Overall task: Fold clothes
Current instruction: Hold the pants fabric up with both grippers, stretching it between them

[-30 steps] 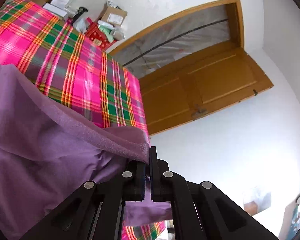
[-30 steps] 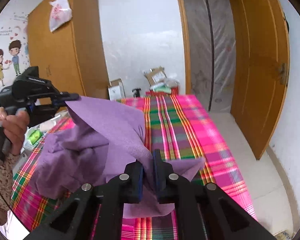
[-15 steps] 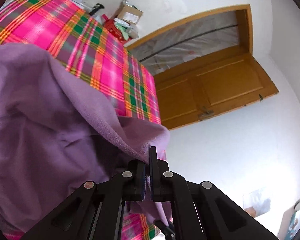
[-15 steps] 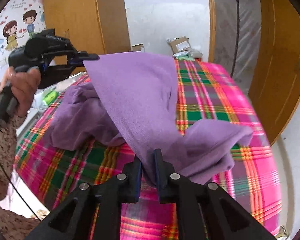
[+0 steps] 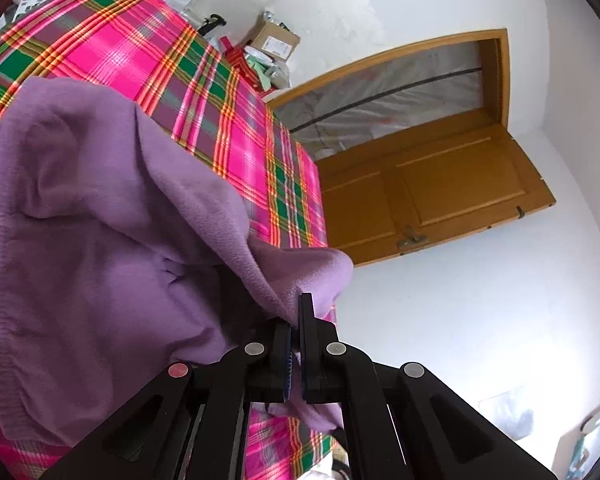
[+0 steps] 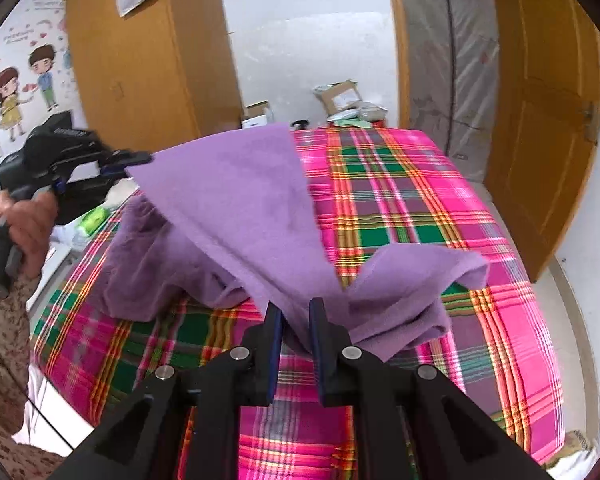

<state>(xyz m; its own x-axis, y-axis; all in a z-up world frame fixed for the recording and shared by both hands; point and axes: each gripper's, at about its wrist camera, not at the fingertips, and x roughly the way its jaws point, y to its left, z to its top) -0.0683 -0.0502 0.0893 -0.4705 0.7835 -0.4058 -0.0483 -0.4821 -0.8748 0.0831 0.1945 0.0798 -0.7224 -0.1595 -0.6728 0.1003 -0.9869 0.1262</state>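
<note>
So that the purple garment (image 6: 236, 208) hangs taut above the plaid bed (image 6: 420, 200) for folding, the left tool (image 5: 296, 344) and the right tool (image 6: 294, 332) each pinch an edge, apparently lifting it while the rest trails on the bedspread.

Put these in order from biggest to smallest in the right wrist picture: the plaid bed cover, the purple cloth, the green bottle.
1. plaid bed cover
2. purple cloth, though it's nearer the camera
3. green bottle
</note>
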